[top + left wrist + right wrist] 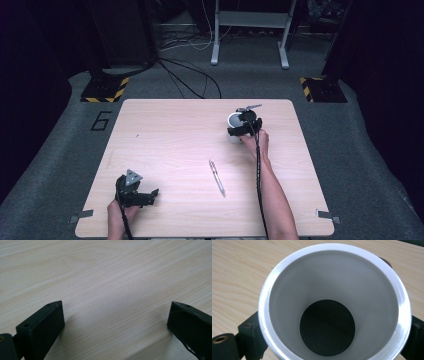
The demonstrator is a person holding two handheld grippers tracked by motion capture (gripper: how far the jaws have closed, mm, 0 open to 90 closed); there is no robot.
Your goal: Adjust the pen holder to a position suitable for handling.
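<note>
On the worktop (165, 150) the white cup (234, 125) stands upright near the far right side. My right gripper (244, 126) has its jaws around the cup wall; I cannot tell if they press yet. If I squeeze off-centre, the cup may tip. The left gripper (136, 192) rests near me, jaws released. The pen (216, 177) lies between.
</note>
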